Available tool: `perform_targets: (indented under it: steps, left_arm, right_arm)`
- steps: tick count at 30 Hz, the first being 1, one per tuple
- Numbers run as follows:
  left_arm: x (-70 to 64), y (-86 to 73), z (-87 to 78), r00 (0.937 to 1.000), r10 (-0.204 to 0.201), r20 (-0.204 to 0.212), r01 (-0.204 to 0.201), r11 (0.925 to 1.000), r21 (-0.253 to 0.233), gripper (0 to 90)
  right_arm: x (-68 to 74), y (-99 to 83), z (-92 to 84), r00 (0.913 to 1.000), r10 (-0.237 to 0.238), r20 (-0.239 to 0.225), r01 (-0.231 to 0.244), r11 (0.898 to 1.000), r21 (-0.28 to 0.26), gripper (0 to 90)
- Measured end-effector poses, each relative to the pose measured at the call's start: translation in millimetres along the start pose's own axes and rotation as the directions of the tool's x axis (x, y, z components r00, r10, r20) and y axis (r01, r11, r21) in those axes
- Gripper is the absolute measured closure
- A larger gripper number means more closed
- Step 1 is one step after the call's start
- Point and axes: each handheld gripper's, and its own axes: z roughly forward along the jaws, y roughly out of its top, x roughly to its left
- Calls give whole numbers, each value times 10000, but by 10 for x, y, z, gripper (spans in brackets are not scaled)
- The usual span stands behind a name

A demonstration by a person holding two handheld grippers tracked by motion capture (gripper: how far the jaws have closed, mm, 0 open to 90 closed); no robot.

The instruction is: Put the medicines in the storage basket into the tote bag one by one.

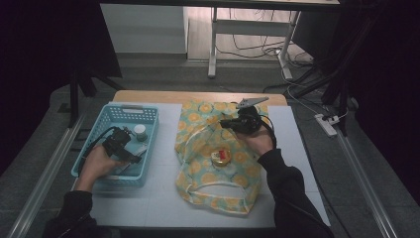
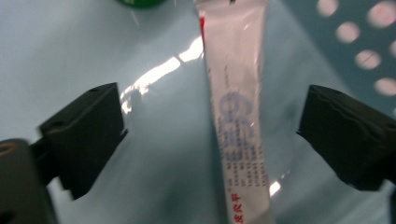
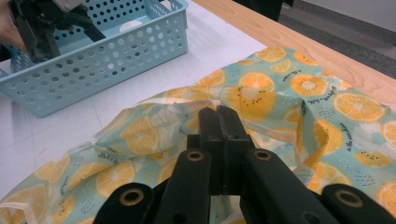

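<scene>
Closest to the lens, the white tube lies flat on the basket floor, its long axis running straight away between the left tool's jaws, which stand apart, no contact yet. Over on the bench, the fruit-print bag is pinched in the right tool, jaws together on the fabric. One jar already sits on the bag; the tube's lift and transfer look outstanding.

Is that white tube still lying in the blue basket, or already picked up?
Lying in the basket. The tube rests flat on its floor between the left gripper's open jaws, which stand clear of it on both sides.
</scene>
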Motion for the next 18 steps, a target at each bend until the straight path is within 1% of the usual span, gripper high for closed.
perform_targets:
  steps: [2,4,5,7,8,10,12,13,15,18]
  left_arm:
    - [4,2,13,9999,56,-107,-53,9997,237,143]
    - [24,-3,9,9999,-76,151,73,9998,200,185]
    - [32,-7,-4,9999,-39,133,36,9998,190,223]
    - [55,-14,-36,9997,-82,219,77,9997,225,349]
    - [69,-18,-48,9998,-35,203,29,9996,283,407]
    - [96,-23,-64,9997,-63,254,53,9993,376,503]
    - [111,-32,-75,9996,20,284,-32,9991,412,618]
    - [115,-36,-77,9994,-6,360,-10,9990,448,650]
    - [108,-37,-81,9995,-56,317,41,9989,465,676]
    - [98,-27,-86,9996,-101,274,87,9986,519,684]
  right_arm:
    - [-3,1,-4,10000,3,-2,-3,10000,-8,900]
    - [-5,0,-6,10000,1,-7,-1,10000,-23,900]
    - [-4,0,-6,10000,4,-9,-4,10000,-23,900]
    - [-2,0,-6,10000,-2,-14,2,10000,5,900]
    - [0,-1,-5,10000,-1,-19,1,10000,0,900]
    - [4,1,-3,10000,-10,-23,10,10000,5,900]
    - [9,3,0,10000,-11,-43,11,10000,-13,900]
    - [10,3,1,10000,-12,-45,12,10000,-15,900]
    - [11,3,2,10000,-14,-47,14,10000,-15,900]
    - [10,2,1,10000,-15,-37,15,10000,-14,900]
